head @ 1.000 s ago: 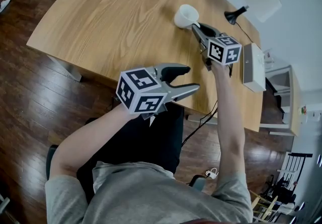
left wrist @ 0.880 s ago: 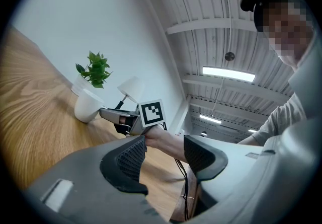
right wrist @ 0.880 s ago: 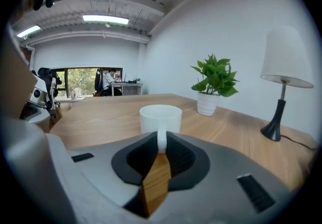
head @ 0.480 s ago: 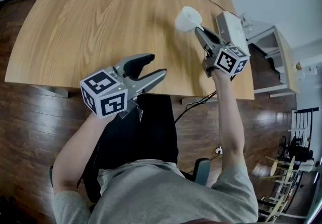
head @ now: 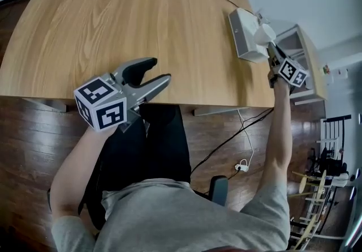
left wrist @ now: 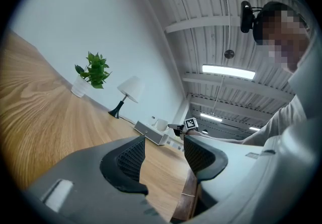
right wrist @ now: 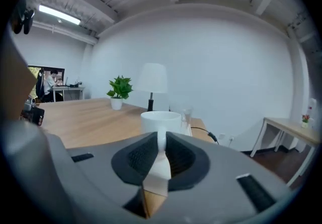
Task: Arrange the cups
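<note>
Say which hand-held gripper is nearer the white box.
Right. The right hand-held gripper, holding a cup, is beside the white box; the left hand-held gripper is far off.

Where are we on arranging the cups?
Done: nothing visible; no cup sits placed on the table. In hand: the right gripper is shut on the handle of the white cup, held up by the white box at the table's right end. The left gripper is open and empty at the near edge. Left: setting this cup down; no other cups clearly show.
</note>
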Tool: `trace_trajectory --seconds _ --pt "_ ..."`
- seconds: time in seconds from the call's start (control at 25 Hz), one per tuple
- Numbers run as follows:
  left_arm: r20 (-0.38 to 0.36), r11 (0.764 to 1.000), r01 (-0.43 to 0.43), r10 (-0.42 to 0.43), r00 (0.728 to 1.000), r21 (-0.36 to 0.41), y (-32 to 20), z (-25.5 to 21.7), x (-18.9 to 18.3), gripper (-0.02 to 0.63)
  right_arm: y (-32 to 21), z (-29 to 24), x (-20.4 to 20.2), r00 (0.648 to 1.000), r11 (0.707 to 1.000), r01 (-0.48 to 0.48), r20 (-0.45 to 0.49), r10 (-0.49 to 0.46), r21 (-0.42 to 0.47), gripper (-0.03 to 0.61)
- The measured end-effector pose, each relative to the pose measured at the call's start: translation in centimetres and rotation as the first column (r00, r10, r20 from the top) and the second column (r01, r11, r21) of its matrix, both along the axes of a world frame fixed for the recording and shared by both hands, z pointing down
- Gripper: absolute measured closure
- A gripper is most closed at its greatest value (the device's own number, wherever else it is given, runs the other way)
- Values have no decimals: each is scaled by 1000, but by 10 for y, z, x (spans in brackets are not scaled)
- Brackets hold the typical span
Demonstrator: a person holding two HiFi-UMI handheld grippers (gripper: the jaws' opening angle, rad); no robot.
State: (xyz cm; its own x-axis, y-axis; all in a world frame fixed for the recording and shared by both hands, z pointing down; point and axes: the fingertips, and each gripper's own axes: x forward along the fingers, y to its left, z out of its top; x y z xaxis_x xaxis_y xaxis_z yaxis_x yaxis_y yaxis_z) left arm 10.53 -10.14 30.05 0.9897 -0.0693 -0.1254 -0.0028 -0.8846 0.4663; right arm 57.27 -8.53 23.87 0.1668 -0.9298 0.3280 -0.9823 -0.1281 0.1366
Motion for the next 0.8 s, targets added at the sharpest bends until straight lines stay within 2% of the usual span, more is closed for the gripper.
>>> trace_trajectory --seconds 0.12,0.44,0.52,0.68,0.8 --pt "-1 1000 1 -1 1000 0 0 0 0 377 6 12 19 1000 999 -2 4 2 -35 517" --pt "-3 1000 2 -2 1000 -2 -1 -1 0 377 12 23 32 996 1000 4 86 -5 16 517" --pt "-2 1000 1 -1 1000 -2 0 -1 1 377 14 27 33 997 1000 0 74 -1 13 516" --pt "-3 1000 13 -13 1000 -6 -1 -1 2 377 8 40 36 999 997 -43 21 44 -59 495" --pt "-5 1000 15 -15 1000 -5 0 -2 5 377 22 29 37 994 994 -101 26 102 -34 461"
